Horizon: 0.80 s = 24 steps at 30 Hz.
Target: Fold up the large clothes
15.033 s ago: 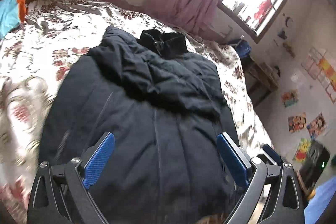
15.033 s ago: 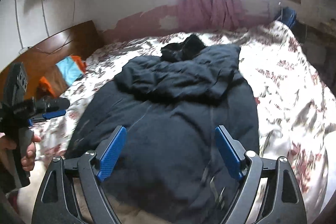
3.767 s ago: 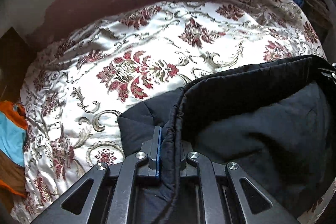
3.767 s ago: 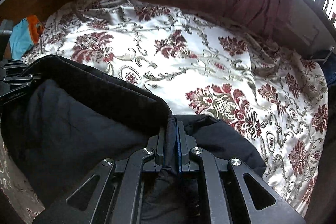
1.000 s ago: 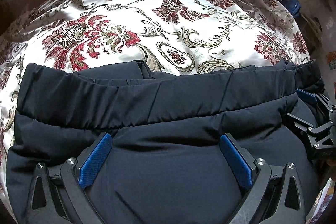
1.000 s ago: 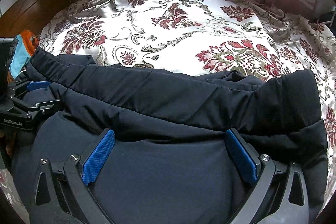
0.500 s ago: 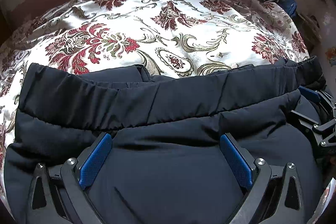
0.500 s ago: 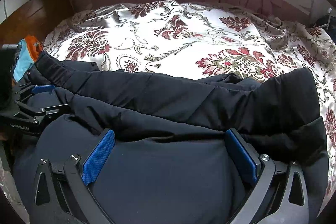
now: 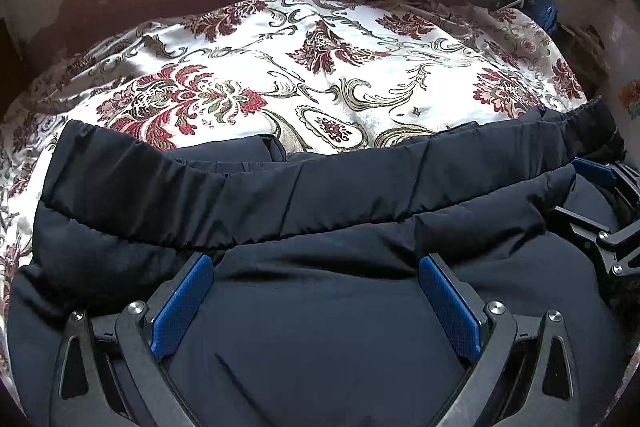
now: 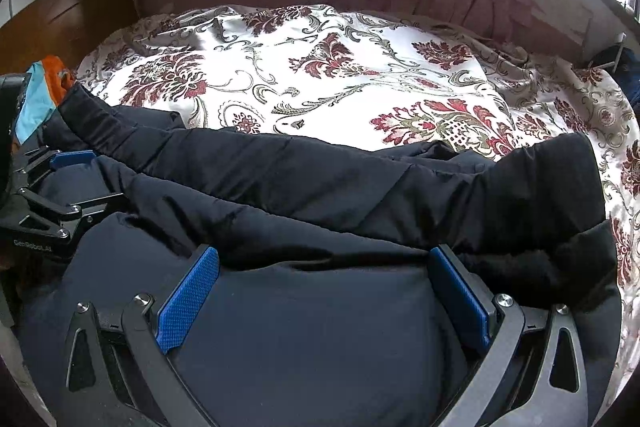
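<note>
Dark padded jacket (image 9: 320,307) lies folded on a floral bedspread (image 9: 320,75); left gripper (image 9: 316,295) and right gripper (image 10: 324,291) hover released, empty, hem band at twelve o'clock, probably needing regrasping for another fold.

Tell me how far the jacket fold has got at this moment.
Done: the dark jacket lies doubled on the floral bedspread, its hem band laid across the top. In hand: nothing; the left gripper and right gripper are both open above it. Left: perhaps neatening the uneven right end or another fold.
</note>
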Motion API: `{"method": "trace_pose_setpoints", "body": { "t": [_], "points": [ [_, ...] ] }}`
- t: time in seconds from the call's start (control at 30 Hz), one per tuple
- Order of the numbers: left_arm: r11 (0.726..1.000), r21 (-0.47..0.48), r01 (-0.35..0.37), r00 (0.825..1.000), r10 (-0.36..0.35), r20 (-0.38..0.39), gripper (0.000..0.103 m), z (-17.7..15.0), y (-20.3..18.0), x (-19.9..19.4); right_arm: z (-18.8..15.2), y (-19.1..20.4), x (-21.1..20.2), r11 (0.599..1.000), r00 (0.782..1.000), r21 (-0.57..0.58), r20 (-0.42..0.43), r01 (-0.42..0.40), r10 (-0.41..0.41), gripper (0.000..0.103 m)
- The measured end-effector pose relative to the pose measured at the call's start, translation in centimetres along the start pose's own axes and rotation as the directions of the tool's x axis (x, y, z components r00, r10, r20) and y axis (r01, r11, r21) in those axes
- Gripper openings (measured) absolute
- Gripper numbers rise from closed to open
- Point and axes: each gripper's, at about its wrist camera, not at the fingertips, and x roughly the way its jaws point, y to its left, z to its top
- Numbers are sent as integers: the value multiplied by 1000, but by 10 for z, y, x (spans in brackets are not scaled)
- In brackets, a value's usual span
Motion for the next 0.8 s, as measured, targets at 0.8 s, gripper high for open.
{"method": "trace_pose_setpoints", "body": {
  "t": [0.8],
  "points": [
    [961, -104, -256, 964, 262, 51, 103, -11, 80, -82, -16, -91, -72, 963, 971, 129, 11, 236, -239, 102]
  ]
}}
